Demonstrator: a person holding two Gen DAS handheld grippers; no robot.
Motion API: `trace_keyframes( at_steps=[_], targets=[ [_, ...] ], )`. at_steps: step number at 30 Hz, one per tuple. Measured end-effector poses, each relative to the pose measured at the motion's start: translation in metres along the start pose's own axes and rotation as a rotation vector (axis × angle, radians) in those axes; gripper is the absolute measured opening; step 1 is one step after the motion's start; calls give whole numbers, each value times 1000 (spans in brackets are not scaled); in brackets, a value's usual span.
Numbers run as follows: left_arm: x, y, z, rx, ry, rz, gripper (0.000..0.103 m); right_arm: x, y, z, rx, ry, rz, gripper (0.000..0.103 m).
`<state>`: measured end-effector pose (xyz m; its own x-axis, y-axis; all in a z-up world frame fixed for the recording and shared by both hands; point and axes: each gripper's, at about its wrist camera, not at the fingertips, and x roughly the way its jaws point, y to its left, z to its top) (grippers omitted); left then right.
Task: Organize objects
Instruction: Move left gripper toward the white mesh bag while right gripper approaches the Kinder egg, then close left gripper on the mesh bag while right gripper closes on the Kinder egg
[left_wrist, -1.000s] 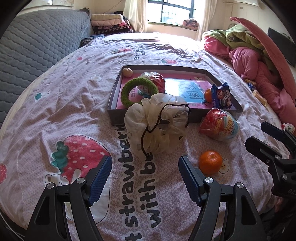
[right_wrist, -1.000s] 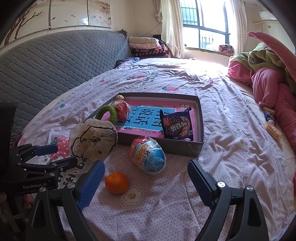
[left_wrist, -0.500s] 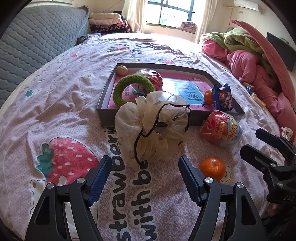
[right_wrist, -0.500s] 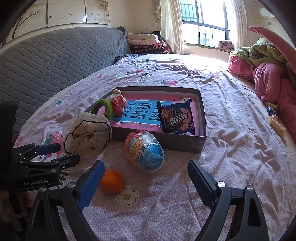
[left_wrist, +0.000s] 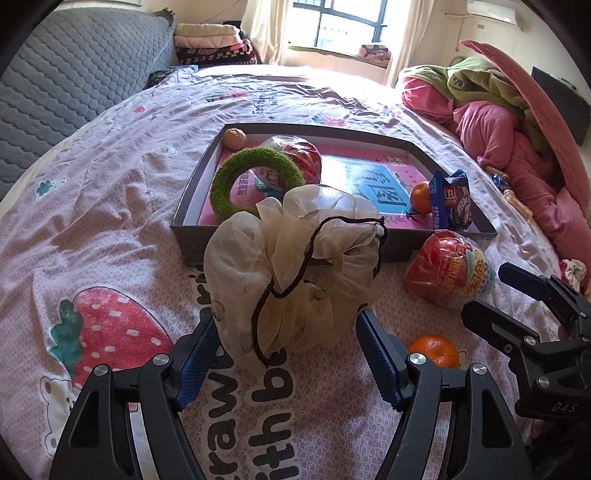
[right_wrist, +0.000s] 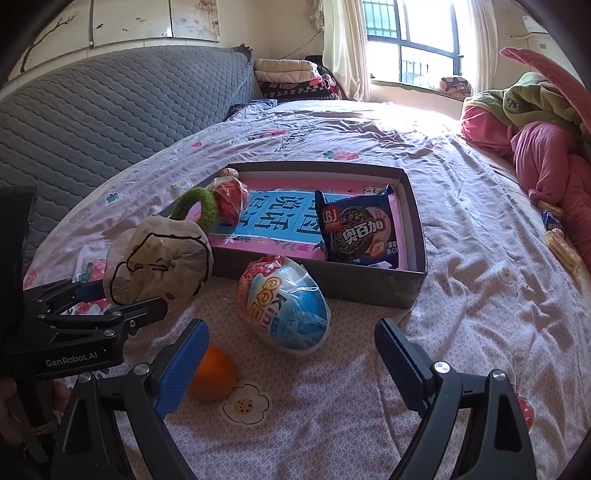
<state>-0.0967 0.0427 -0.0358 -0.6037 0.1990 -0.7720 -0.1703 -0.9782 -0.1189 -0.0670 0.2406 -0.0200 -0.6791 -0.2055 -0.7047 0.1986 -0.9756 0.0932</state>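
Left gripper stands released, its fingers flanking the cream mesh drawstring pouch on the bed. Right gripper released, empty, behind the wrapped toy egg; an orange beside its left finger. Beyond, the grey box holds a biscuit packet, green ring, second orange, a red wrapped item, and a walnut.

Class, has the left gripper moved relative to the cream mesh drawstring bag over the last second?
Yes. The left gripper has closed in on the cream mesh drawstring bag, now flanking its base.
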Motion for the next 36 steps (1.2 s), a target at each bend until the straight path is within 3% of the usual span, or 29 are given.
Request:
trace_keyframes(
  at_steps=[19,30,36],
  targets=[
    [29,-2,12,-2,-14,-20,76,27,2,8,-29,24,11,89],
    [39,-3,18,-4,-24,-37,76,39,10,8,-61,41,29,58],
    [39,-2,19,-16,-36,-71,74,36,8,7,-48,12,49,54]
  ],
)
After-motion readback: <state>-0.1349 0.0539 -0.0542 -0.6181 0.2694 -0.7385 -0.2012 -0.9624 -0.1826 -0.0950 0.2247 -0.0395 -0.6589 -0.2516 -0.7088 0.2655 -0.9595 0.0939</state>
